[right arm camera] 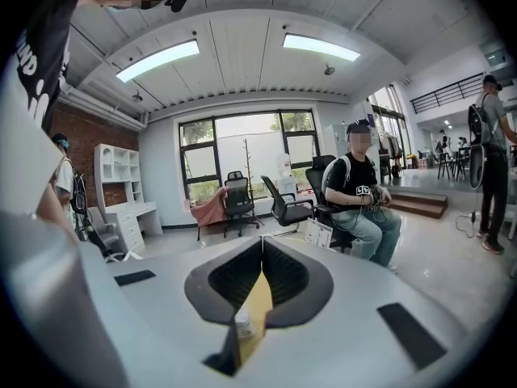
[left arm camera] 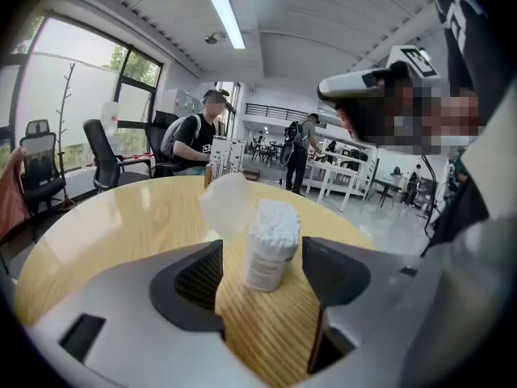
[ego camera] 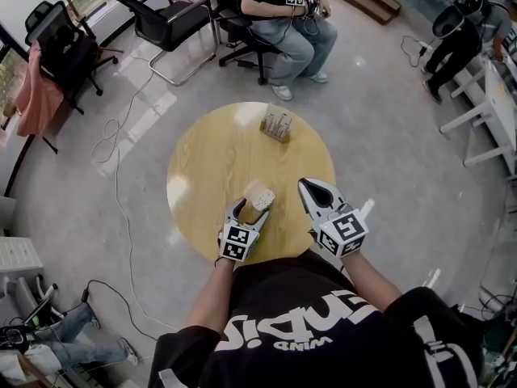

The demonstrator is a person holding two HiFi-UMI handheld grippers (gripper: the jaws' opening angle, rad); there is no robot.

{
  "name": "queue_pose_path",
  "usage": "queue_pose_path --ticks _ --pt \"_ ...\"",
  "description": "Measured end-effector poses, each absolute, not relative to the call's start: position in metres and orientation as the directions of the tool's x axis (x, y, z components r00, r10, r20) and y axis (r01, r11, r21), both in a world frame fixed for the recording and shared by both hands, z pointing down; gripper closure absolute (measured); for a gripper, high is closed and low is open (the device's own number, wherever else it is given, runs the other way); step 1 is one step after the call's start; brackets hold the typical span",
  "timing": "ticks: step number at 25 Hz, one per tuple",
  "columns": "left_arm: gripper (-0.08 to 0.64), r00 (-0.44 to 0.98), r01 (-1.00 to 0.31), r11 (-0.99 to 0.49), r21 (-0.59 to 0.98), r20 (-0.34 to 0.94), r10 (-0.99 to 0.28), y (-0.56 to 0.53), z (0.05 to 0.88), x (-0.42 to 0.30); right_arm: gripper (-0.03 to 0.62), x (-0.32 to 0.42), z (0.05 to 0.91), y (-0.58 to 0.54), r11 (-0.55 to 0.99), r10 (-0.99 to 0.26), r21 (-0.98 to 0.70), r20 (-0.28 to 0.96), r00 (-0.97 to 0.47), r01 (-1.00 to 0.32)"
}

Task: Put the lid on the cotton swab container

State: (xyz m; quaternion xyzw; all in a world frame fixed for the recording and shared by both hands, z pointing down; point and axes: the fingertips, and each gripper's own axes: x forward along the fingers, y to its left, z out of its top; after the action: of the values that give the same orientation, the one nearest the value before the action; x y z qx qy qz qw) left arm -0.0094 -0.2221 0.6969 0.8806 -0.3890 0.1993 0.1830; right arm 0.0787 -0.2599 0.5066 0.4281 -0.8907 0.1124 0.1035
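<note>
Left gripper (left arm camera: 262, 272) jaws wide around the cotton swab container (left arm camera: 271, 245); right gripper (right arm camera: 260, 277) closed, empty; an off-centre squeeze could topple it.

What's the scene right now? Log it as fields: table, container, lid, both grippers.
table: round, wooden
left gripper: open, fingers either side of container, not pressing
right gripper: shut, nothing held
container: upright, uncapped, swabs showing
lid: off, tilted just behind container; contact unclear
rack: near table's far edge
</note>
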Motion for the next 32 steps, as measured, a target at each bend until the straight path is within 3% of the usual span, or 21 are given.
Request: queue_pose_path --ticks 10,21,32 --pt "0.253 0.622 -0.742 -0.657 0.137 0.507 -0.597 -0.225 0.713 0.002 0.589 0.085 0.507 -0.259 0.600 -0.741 -0.108 0.297 -0.602 -0.793" --pt "0.331 0.618 -0.735 -0.667 0.120 0.524 -0.587 -0.222 0.717 0.003 0.589 0.088 0.511 -0.254 0.597 -0.741 -0.108 0.303 -0.599 -0.795" --pt "0.341 0.626 -0.725 -0.678 0.122 0.526 -0.575 -0.220 0.715 0.005 0.589 0.082 0.517 -0.257 0.607 -0.725 -0.123 0.320 -0.610 -0.785"
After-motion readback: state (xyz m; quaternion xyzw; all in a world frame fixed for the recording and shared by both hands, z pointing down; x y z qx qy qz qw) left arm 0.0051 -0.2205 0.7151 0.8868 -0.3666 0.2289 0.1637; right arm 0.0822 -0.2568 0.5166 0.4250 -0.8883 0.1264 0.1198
